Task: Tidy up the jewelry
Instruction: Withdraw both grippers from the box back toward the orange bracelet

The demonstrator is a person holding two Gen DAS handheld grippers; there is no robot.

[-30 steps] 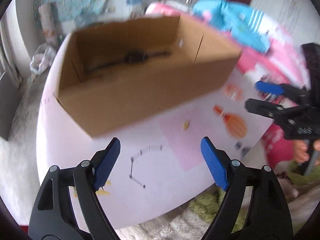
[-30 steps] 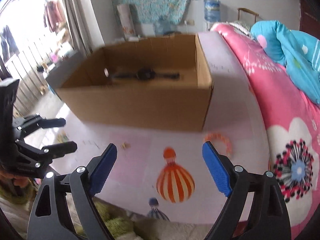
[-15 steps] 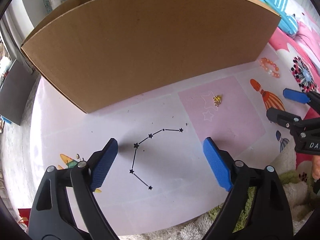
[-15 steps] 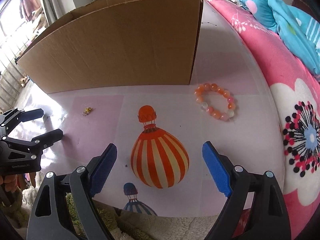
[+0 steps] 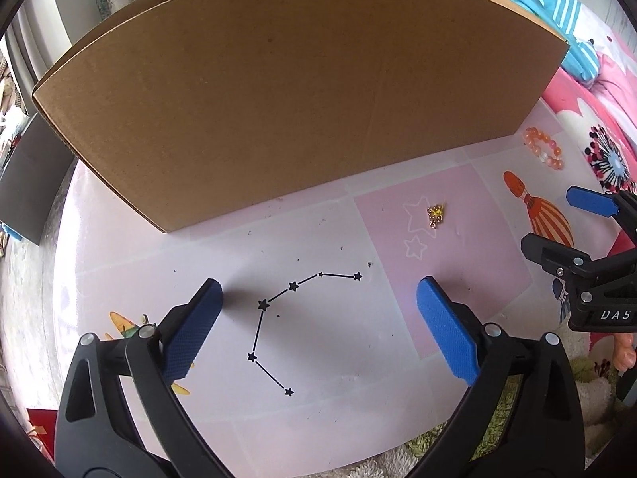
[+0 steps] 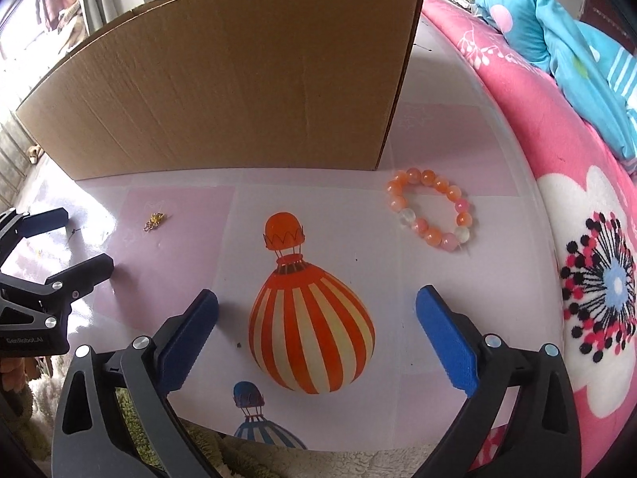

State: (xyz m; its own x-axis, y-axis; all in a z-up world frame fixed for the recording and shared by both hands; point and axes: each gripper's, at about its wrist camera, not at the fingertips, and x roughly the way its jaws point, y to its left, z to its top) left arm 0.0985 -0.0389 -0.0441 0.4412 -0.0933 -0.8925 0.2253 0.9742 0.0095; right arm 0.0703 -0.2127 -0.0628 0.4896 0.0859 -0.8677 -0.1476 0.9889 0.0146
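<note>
An orange and pink bead bracelet [image 6: 432,211] lies on the table near the box's right corner; it also shows in the left wrist view as the bracelet [image 5: 543,153]. A small gold trinket [image 5: 436,215] rests on a pink square, seen too as the trinket [image 6: 154,221]. My left gripper [image 5: 318,290] hovers over the printed star pattern, jaws opening wide, nothing between them. My right gripper [image 6: 317,298] hangs over the striped balloon print, jaws also opening, holding nothing. The bracelet lies ahead and right of it.
A large cardboard box [image 5: 294,79] stands at the back, its near wall hiding the inside. The table [image 5: 318,342] has a printed cover. A pink flowered bed [image 6: 557,167] with a blue quilt [image 6: 565,40] borders the right. A fuzzy rug lies below the table's front edge.
Both grippers have dropped closer to the table and tipped downward, so the box's inside is no longer seen. Their jaws have spread a little wider.
</note>
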